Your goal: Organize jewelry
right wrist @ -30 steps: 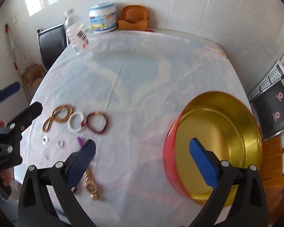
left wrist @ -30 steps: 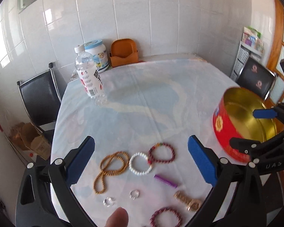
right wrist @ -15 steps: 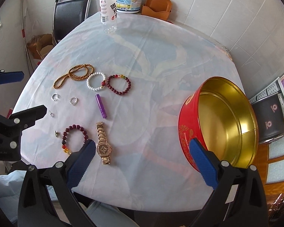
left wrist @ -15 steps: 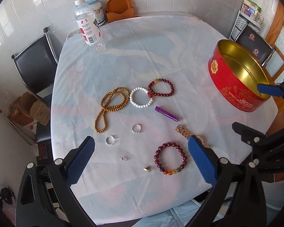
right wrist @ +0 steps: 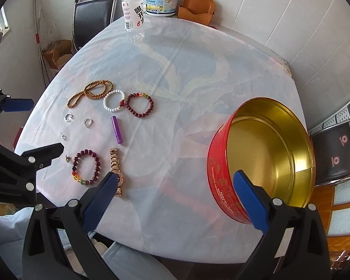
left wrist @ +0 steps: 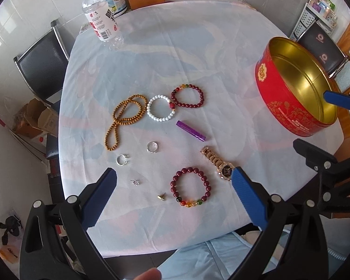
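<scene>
White wall tiles are backing a round table [left wrist: 151,53] under a pale marbled cloth, with black chairs standing around it.

Both grippers, left gripper [left wrist: 173,187] and right gripper [right wrist: 175,186], are hovering with jaws spread wide and nothing between them. Jewelry is lying at the table's left; the gold watch [right wrist: 116,163] is running lengthwise toward the near edge, the purple tube [right wrist: 117,129] lying nearly parallel. The red tin [right wrist: 219,182] is sitting open at the right.

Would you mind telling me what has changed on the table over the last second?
Only the grippers moved: both the left gripper and the right gripper pulled up and back, so more of the table shows. Both stay open and empty. The jewelry, including the gold watch, and the red tin lie where they were.
</scene>
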Demonstrator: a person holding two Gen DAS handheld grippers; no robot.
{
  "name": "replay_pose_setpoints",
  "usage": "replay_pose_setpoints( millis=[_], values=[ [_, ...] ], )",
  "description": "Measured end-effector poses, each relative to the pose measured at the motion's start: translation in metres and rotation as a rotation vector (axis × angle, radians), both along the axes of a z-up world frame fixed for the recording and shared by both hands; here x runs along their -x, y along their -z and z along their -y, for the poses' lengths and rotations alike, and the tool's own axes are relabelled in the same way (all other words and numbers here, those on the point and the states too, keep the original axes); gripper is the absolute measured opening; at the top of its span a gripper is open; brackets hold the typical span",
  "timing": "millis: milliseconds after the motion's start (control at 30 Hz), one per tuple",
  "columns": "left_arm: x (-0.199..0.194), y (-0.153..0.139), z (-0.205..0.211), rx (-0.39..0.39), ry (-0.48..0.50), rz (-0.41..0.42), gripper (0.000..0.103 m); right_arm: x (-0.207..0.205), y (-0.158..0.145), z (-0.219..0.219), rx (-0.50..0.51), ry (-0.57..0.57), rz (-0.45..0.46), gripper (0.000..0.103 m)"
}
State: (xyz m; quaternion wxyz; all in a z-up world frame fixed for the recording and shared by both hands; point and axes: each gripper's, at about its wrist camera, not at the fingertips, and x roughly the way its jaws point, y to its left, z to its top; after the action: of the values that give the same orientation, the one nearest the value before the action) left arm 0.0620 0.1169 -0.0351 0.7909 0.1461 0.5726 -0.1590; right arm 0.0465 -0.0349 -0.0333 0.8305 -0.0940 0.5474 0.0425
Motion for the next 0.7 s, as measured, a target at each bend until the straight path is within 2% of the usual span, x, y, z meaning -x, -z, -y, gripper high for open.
replay_pose_setpoints(
  millis=[233,700],
  values=[
    [-0.001,-0.001,0.018,0.003,0.017,-0.03,0.096,0.005,-0.017,0.013,0.021,-0.007,0.039,0.1],
    [-0.002,-0.003,0.037,0.0,0.05,-0.022,0.096,0.007,-0.02,0.037,0.007,0.038,0.053,0.1]
  ],
)
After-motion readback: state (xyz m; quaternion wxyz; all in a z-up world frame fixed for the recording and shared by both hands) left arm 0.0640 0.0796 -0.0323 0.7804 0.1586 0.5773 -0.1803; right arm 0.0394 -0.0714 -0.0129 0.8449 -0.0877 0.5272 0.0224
